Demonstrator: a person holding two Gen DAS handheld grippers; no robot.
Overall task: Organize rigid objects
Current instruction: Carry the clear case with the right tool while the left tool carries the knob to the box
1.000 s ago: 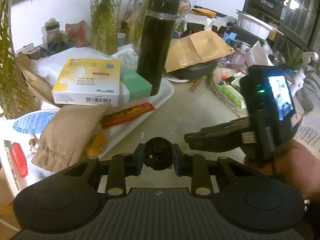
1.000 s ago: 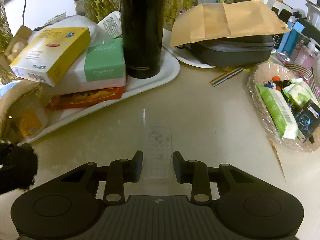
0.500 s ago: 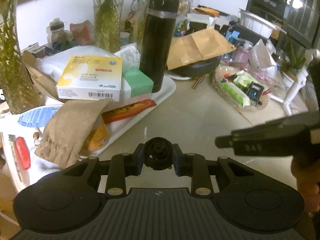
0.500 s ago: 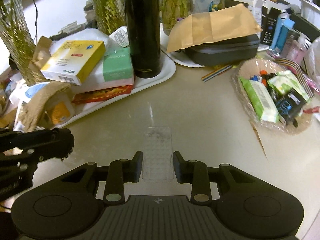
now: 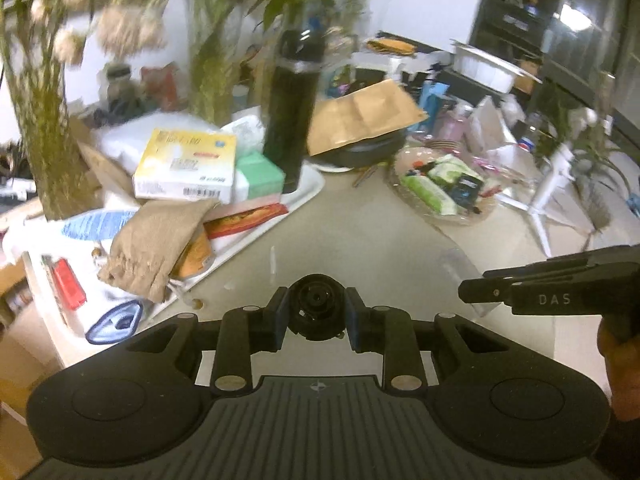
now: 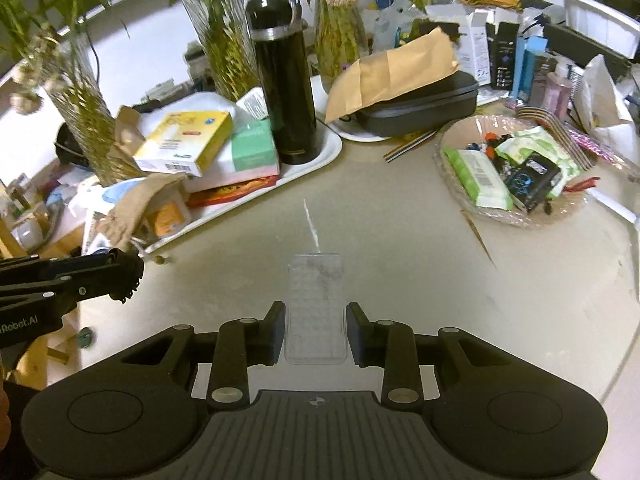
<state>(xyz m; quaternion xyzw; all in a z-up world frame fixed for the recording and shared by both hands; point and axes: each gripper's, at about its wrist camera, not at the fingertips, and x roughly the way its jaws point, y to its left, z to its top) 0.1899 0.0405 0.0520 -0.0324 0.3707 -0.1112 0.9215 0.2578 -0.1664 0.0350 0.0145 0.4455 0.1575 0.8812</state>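
**Two small items held above a crowded table**

The right gripper (image 6: 316, 334) is clamped on a clear plastic box (image 6: 316, 304), which juts forward over the bare table (image 6: 420, 280). The left gripper (image 5: 316, 314) pinches a small round black part (image 5: 316, 308) the same way. Both holds look narrow, so a quick swing could let either piece slip. The black bottle (image 6: 286, 84) stands tall on the crowded white tray (image 6: 328, 148); a careless pass might topple it.

Black flask (image 6: 285, 80), yellow box (image 6: 186, 142), clear ribbed case (image 6: 316, 308)
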